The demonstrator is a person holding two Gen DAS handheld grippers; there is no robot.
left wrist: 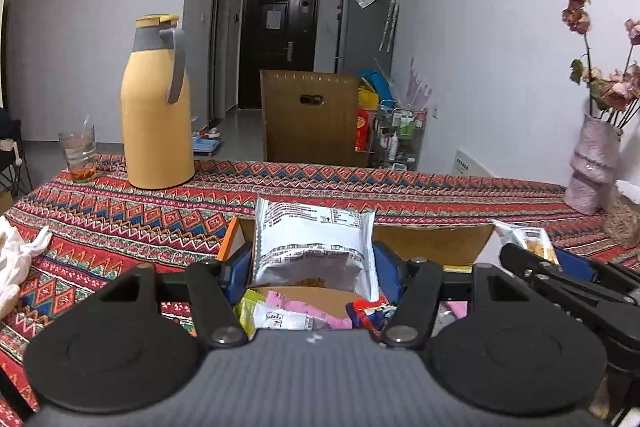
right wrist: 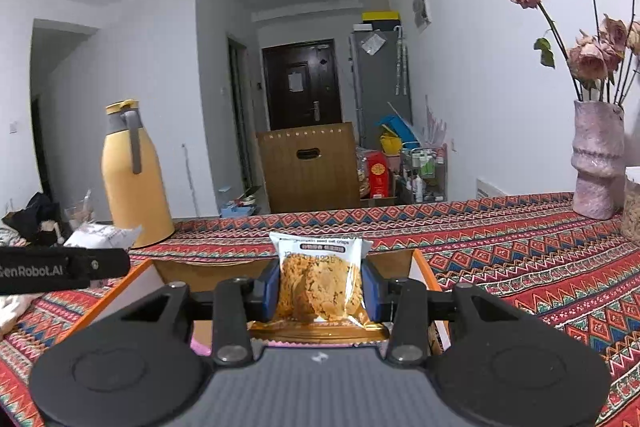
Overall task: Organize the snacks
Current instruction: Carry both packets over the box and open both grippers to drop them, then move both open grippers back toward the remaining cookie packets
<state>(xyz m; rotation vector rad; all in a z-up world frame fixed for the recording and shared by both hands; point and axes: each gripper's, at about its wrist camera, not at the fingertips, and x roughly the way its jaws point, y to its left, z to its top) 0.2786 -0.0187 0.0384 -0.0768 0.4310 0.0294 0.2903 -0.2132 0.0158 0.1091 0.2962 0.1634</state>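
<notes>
My left gripper [left wrist: 314, 265] is shut on a silver snack packet [left wrist: 316, 247], held upright between its blue pads over an open cardboard box [left wrist: 436, 243]. Inside the box lie several wrapped snacks, among them a pink packet [left wrist: 296, 303] and a red one [left wrist: 366, 311]. My right gripper [right wrist: 320, 291] is shut on a clear-fronted cookie packet [right wrist: 320, 287], also above the cardboard box [right wrist: 422, 267]. In the left wrist view the right gripper [left wrist: 560, 267] shows at the right edge with its cookie packet [left wrist: 528, 239]. The left gripper's arm [right wrist: 60, 269] reaches in at the left of the right wrist view.
A yellow thermos jug [left wrist: 156, 107] and a glass [left wrist: 78, 155] stand at the table's far left. A pink vase of dried roses [right wrist: 596, 163] stands at the far right. The patterned tablecloth [right wrist: 520, 247] covers the table. White cloth [left wrist: 16, 263] lies at the left edge. A chair back [left wrist: 310, 119] stands behind.
</notes>
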